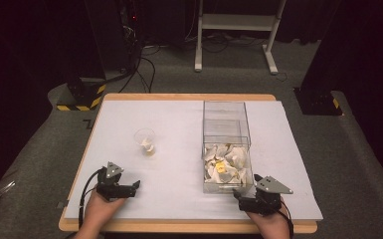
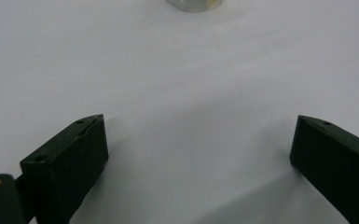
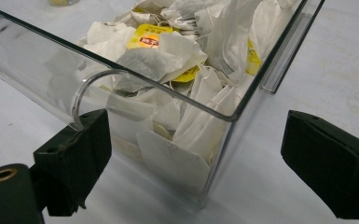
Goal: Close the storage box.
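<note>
Clear box (image 1: 226,124), white teabags (image 3: 186,121) w/ yellow tags (image 3: 148,36); black jaws; white tabletop (image 1: 179,174).

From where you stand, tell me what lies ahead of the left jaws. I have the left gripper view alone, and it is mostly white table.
Observer: A clear plastic cup stands ahead of the left gripper, with something pale inside.
Operator: Report the right side.
Observer: The right gripper sits at the near end of a clear box, jaws open.
Operator: Give me its contents.
Observer: Tea bags, some with yellow tags, heaped in the near half; the far half looks empty.
</note>
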`<state>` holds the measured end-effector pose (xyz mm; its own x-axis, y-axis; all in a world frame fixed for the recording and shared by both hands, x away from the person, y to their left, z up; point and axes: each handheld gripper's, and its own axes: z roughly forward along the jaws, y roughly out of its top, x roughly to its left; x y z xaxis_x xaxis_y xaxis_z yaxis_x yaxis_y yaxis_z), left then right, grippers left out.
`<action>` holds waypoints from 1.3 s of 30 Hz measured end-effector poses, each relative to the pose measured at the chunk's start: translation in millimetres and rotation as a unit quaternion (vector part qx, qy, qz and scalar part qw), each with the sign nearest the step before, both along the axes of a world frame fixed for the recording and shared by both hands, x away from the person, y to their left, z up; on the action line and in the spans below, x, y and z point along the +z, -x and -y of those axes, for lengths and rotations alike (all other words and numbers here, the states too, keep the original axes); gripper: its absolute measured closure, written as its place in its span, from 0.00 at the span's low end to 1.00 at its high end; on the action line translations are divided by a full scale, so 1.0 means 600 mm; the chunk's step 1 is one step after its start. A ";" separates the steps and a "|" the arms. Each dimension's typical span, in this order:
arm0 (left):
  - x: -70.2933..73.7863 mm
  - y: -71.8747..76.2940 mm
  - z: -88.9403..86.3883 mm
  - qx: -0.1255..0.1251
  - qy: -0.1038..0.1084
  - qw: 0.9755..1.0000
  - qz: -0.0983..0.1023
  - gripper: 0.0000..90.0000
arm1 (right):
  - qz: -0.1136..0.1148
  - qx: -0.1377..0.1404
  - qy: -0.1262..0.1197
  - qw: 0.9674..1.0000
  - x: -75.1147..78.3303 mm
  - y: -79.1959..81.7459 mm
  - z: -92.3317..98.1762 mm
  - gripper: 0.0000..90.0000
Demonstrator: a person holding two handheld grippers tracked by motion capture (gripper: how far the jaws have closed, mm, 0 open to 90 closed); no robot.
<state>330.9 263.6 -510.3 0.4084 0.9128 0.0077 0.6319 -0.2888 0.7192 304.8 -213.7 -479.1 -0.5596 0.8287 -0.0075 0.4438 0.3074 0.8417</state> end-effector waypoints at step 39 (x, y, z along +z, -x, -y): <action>-0.001 0.000 -0.001 0.013 -0.004 1.000 -0.001 0.01 | 0.007 -0.037 -0.014 0.999 -0.004 -0.034 -0.002 0.10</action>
